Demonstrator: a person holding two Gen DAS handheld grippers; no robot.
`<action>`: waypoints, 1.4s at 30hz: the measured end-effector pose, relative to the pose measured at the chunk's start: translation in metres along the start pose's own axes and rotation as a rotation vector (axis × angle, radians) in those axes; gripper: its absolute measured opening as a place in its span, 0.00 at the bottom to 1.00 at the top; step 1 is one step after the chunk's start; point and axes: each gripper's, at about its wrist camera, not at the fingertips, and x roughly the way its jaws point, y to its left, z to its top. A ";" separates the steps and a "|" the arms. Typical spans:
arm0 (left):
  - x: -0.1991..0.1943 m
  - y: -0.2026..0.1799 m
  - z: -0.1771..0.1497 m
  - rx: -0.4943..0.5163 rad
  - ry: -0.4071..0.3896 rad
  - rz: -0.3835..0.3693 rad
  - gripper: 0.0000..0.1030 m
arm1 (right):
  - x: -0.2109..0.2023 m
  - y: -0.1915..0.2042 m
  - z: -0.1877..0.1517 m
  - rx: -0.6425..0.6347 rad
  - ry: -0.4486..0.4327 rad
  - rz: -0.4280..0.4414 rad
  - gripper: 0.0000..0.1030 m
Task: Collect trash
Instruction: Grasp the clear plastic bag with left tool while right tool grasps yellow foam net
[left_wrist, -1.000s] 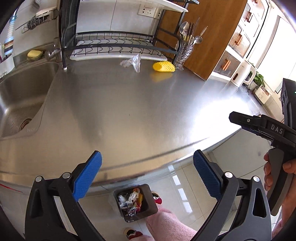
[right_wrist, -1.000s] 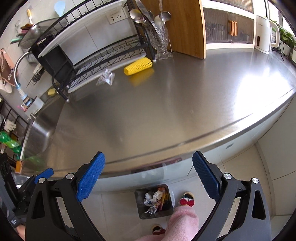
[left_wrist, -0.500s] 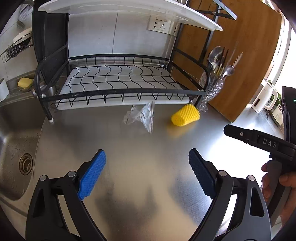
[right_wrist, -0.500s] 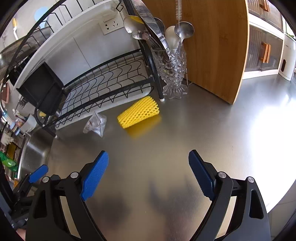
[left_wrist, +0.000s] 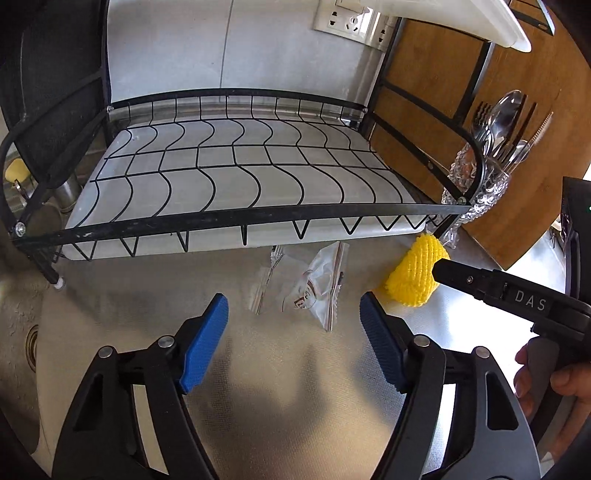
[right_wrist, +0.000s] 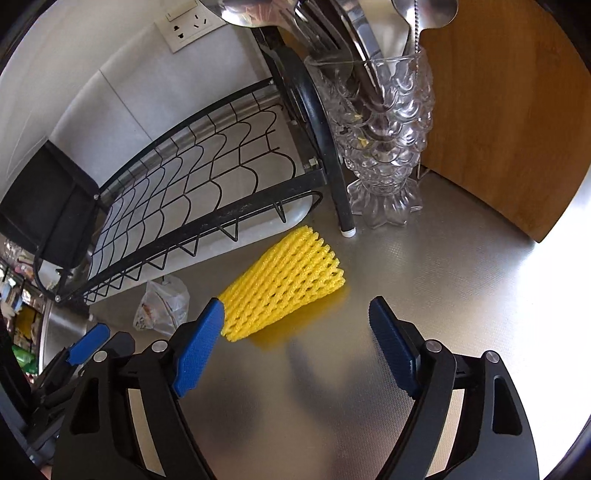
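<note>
A crumpled clear plastic wrapper lies on the steel counter just in front of the dish rack. My left gripper is open, its blue pads on either side just short of the wrapper. A yellow foam fruit net lies to the wrapper's right, near the rack's leg. My right gripper is open, its left pad touching or nearly touching the net's near end. The wrapper also shows in the right wrist view, and the net in the left wrist view. The right gripper's body crosses in front of the net.
A black wire dish rack stands right behind both items. A glass cutlery holder with spoons and forks stands beside the rack's leg. A wooden board leans at the right. The sink lies at left.
Both grippers have moved forward from the counter's front edge, over the counter, up to the wrapper and the net. The floor bin seen earlier has left view. Both stay open.
</note>
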 end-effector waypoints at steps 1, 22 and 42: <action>0.004 0.000 0.000 0.000 0.005 -0.001 0.64 | 0.004 0.001 0.001 -0.002 0.004 -0.001 0.78; 0.036 -0.012 0.005 0.022 0.033 -0.062 0.18 | 0.034 0.023 0.005 -0.181 0.047 -0.028 0.13; -0.043 -0.041 -0.043 0.093 0.002 -0.070 0.05 | -0.035 0.000 -0.038 -0.124 0.012 0.040 0.10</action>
